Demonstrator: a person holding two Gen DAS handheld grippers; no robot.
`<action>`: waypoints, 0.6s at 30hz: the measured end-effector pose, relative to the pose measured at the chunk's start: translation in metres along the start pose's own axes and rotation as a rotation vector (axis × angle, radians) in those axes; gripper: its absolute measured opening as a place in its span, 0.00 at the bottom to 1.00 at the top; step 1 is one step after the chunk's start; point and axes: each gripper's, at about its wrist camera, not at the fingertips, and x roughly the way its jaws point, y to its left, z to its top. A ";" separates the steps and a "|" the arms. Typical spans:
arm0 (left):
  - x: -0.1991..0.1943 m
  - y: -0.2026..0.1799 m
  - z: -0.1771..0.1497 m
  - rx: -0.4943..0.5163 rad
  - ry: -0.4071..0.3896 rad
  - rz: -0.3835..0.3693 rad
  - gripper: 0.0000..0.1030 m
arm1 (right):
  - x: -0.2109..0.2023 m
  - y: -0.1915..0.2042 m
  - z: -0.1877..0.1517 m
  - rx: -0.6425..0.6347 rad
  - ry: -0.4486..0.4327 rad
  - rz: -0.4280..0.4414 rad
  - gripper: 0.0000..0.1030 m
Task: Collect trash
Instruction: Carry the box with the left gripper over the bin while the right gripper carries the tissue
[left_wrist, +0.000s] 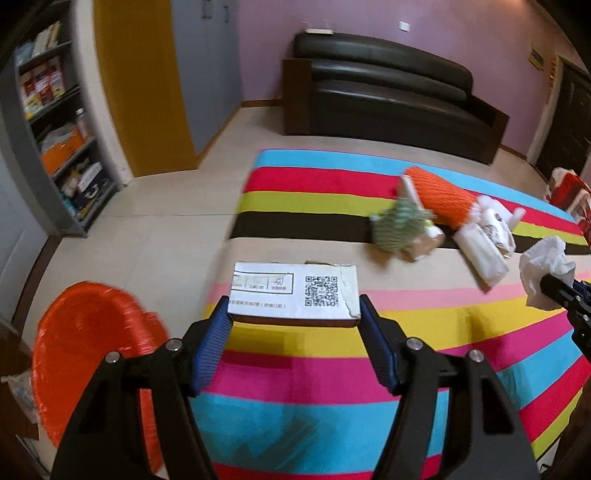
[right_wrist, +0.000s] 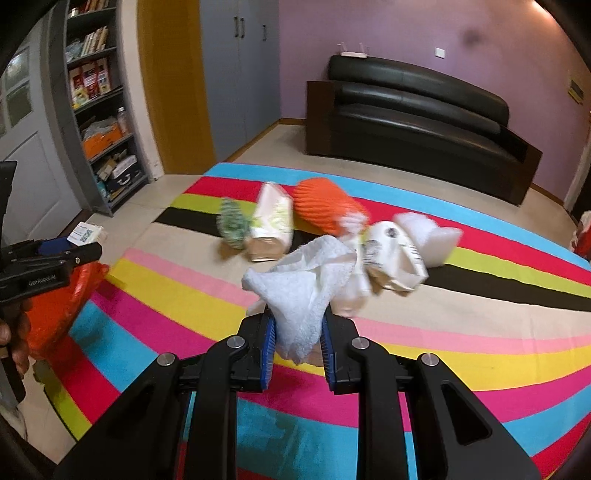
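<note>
Trash lies scattered over the striped, many-coloured rug (left_wrist: 332, 354) in a room with a black leather sofa (left_wrist: 388, 92) against the purple wall. Nearest the left gripper (left_wrist: 293, 306) is a flat white cardboard box printed with a QR code (left_wrist: 295, 291); it sits between the two blue-padded fingers (left_wrist: 214, 332), and both pads meet its side edges, so the jaws stand at a middling width clamped on the box. Beside this gripper, at the rug's left edge, is an orange-red plastic bin bag (left_wrist: 96, 332), its mouth facing up. The right gripper (right_wrist: 297, 332) has its jaws drawn narrow on a crumpled white paper tissue (right_wrist: 303, 291), which bulges out above the pads; the left wrist view shows the same tissue bunched at that gripper's tip, off the rug. Farther out on the rug, near the black stripe, the rest of the litter lies close together: a green-and-white foam net sleeve (right_wrist: 232, 221), a white and brown paper bag (right_wrist: 271, 225) just beside it, an orange foam net sleeve (right_wrist: 325, 206), a crushed white paper cup with dark print (right_wrist: 391, 251) and a white foam block (right_wrist: 428, 232). A grey bookshelf (right_wrist: 99, 110) packed with books and boxes stands at the left wall.
</note>
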 end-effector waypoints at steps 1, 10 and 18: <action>-0.003 0.010 -0.002 -0.011 -0.001 0.010 0.64 | 0.001 0.008 0.000 -0.010 0.002 0.008 0.21; -0.037 0.100 -0.021 -0.103 -0.019 0.094 0.64 | 0.003 0.091 0.017 -0.040 -0.008 0.104 0.21; -0.068 0.164 -0.027 -0.132 -0.042 0.166 0.64 | 0.000 0.165 0.034 -0.086 -0.019 0.168 0.21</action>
